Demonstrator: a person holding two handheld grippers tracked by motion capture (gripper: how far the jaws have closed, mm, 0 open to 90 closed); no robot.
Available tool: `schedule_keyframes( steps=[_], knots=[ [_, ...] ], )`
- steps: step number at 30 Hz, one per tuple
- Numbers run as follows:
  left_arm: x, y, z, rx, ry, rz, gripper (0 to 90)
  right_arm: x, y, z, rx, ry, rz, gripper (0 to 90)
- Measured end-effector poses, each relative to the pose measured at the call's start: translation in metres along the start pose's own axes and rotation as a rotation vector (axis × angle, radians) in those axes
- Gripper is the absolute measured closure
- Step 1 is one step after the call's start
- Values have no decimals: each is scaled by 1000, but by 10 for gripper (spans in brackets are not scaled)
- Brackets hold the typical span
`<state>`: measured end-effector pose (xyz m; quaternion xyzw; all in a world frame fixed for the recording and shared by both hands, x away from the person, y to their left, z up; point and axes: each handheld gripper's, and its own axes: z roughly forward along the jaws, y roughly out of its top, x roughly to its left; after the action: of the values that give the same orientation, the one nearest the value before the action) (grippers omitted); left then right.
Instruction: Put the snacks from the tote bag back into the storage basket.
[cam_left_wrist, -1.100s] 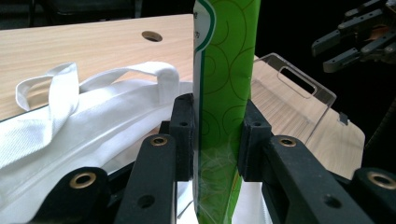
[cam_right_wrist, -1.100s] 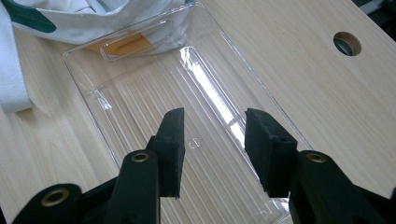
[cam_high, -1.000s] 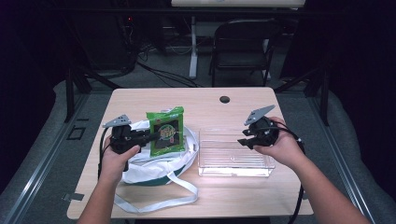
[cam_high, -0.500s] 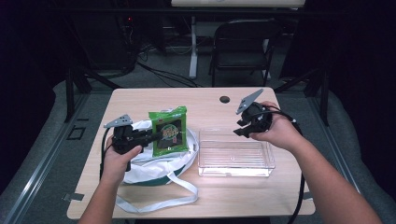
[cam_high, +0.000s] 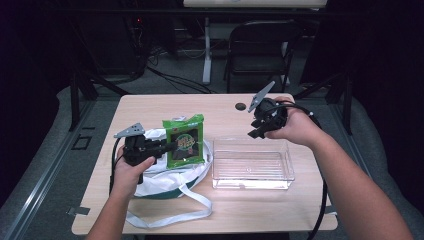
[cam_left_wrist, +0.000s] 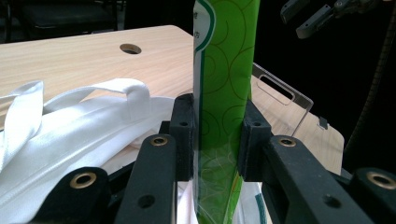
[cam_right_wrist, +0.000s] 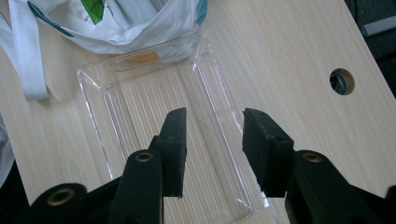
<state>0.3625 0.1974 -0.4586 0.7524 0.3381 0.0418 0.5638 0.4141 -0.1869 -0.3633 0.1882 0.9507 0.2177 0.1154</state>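
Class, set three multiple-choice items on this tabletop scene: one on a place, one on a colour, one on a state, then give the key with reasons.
1. Where is the clear tray?
A. right of the white bag
B. inside the bag
C. on the chair

2. What colour is the snack packet?
A. red
B. green
C. blue

3. What is the right gripper doing?
A. gripping the tray
B. gripping the packet
C. holding nothing

Key:
1 A: the high view shows the tray beside the bag.
2 B: its wrapper is green.
3 C: its jaws, which have just been closing, stand apart with only the tray far below; the left gripper clamps the packet.
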Motion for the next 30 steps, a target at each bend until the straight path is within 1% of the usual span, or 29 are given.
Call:
schedule_keyframes(
  steps=[3, 6, 7, 10, 11, 14, 16, 18, 21, 23, 24, 25, 27, 30],
  knots=[
    [-1, 0, 1, -2, -5, 1, 725, 0, 6, -2, 18, 0, -19, 611],
    [-2, 0, 2, -3, -7, 9, 725, 0, 10, -4, 15, 10, -27, 613],
    [-3, 0, 2, -2, -8, 10, 725, 0, 12, -4, 22, 9, -38, 613],
    [-4, 1, 3, -5, -9, 8, 725, 0, 16, -5, 31, 14, -48, 613],
    [-4, 1, 4, -8, -10, 9, 725, 0, 16, -5, 31, 14, -48, 613],
    [-5, 1, 5, -16, -18, 9, 725, 2, 20, -6, 37, 25, -70, 612],
    [-6, 2, 7, -10, -24, 15, 725, 3, 21, -7, 40, 27, -82, 611],
    [-8, 2, 10, -10, -28, 17, 725, 4, 22, -8, 42, 32, -85, 606],
    [-10, 3, 14, -13, -44, 16, 725, 5, 24, -11, 46, 41, -99, 583],
    [-13, 3, 17, -12, -58, 18, 725, 6, 24, -12, 33, 45, -103, 548],
    [-14, 4, 19, -7, -65, 22, 725, 8, 25, -13, 26, 45, -105, 540],
    [-15, 4, 21, -5, -71, 28, 725, 8, 26, -15, 30, 49, -112, 533],
    [-19, 5, 24, -2, -84, 34, 725, 11, 27, -17, 15, 58, -110, 519],
    [-24, 6, 29, 0, -112, 45, 725, 14, 30, -20, 10, 58, -124, 487]
  ],
)
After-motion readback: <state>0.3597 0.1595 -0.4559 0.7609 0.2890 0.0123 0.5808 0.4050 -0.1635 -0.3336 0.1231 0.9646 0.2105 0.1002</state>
